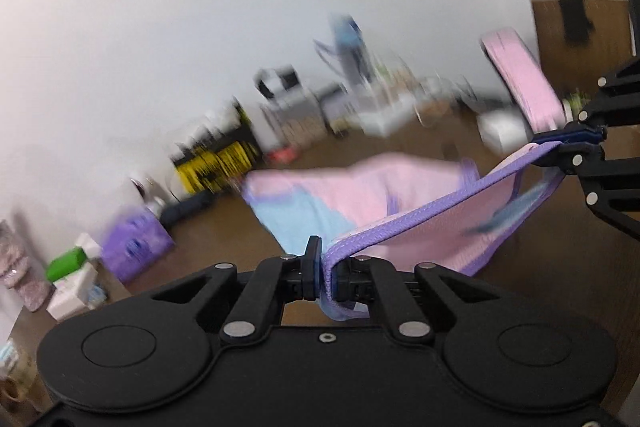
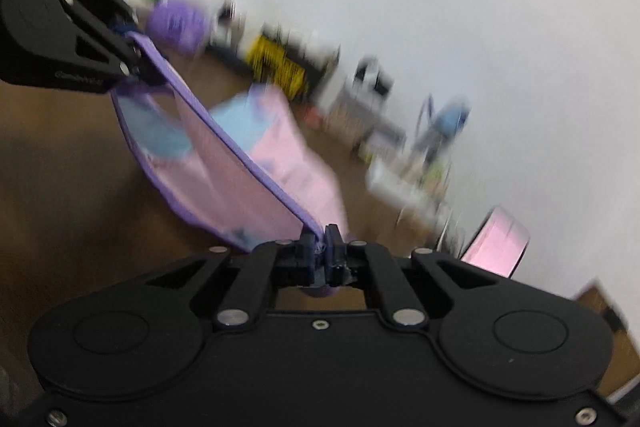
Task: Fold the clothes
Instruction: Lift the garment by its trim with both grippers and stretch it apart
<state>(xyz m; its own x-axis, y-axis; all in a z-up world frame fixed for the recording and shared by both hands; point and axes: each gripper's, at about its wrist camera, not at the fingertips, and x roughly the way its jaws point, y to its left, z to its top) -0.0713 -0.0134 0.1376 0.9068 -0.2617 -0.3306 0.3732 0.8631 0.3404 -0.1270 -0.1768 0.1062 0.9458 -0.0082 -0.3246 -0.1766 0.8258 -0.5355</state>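
A pink and light-blue garment with a purple waistband (image 1: 404, 223) hangs stretched between my two grippers above the brown table; it also shows in the right wrist view (image 2: 248, 183). My left gripper (image 1: 326, 267) is shut on one end of the purple band. My right gripper (image 2: 320, 247) is shut on the other end, and it shows at the right of the left wrist view (image 1: 568, 143). The left gripper shows at the upper left of the right wrist view (image 2: 134, 67). The garment's lower part drapes toward the table. Both views are blurred.
The brown table (image 1: 400, 311) lies below. Along the white wall stand a purple packet (image 1: 136, 247), a yellow and black box (image 1: 216, 163), a green and white bottle (image 1: 68, 263) and other clutter. A pink folded item (image 1: 520, 79) stands at the right.
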